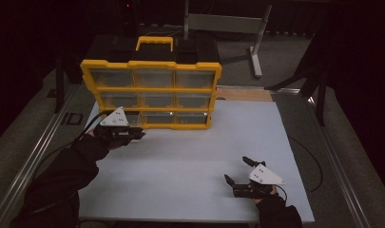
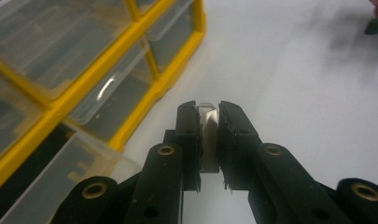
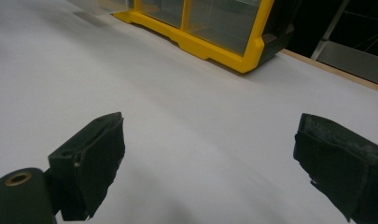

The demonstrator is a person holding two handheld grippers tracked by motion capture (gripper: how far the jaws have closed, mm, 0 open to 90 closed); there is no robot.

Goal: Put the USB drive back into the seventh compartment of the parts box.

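Left tool (image 2: 208,133) clamping perhaps metal piece (image 2: 208,122)

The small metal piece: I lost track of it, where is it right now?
In the left gripper view the small metal piece is pinched upright between the left gripper fingers, just off the yellow organizer by its pulled-out bottom-left drawer.

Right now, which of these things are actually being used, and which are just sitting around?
In use:
left gripper, shut on a small metal piece
yellow drawer organizer, one drawer pulled out

Idle:
right gripper, open over the white table
metal stand behind
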